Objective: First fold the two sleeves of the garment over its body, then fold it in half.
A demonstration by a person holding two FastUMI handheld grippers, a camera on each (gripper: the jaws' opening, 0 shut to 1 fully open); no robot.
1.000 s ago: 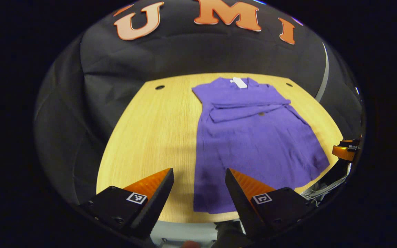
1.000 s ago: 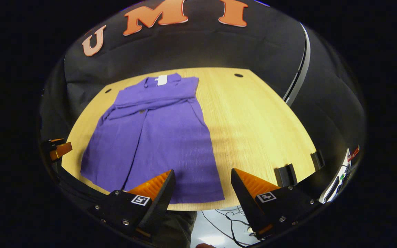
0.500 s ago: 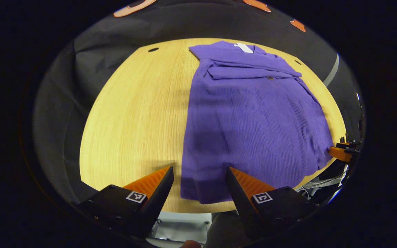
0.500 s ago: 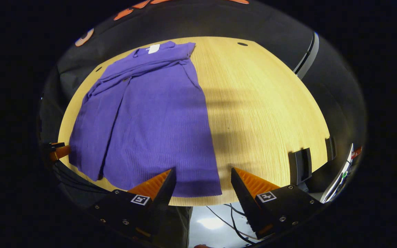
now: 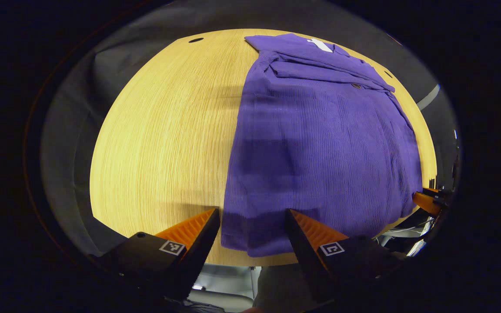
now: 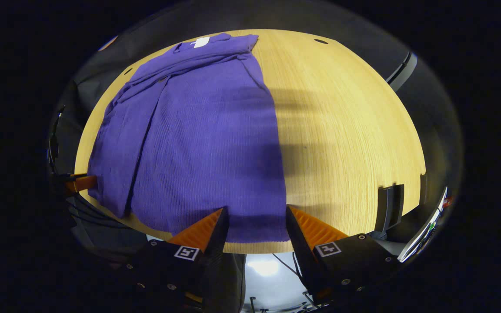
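**Both grippers spread at the hem of the purple garment**

A purple garment (image 5: 320, 143) lies flat on the wooden worktop (image 5: 163, 130), collar end far from the cameras and hem at the near edge. Both sleeves (image 5: 315, 69) are folded across the upper body, forming a band just below the collar, where a white label (image 5: 320, 44) shows. A small dark button sits on that band.

In the left gripper view, the left gripper (image 5: 252, 217) has its fingers spread wide, one to each side of the garment's near left hem corner; nothing is pinched between them. At the right rim of this view a part of the other gripper shows by the garment's far hem corner.

In the right gripper view, the right gripper (image 6: 257, 215) is likewise spread wide, straddling the near right hem corner of the garment (image 6: 207, 130) and gripping nothing. Bare worktop (image 6: 346, 126) stretches to the right of the cloth, with a dark bracket (image 6: 389, 208) clamped at its near edge. Whether either gripper touches the cloth cannot be told.
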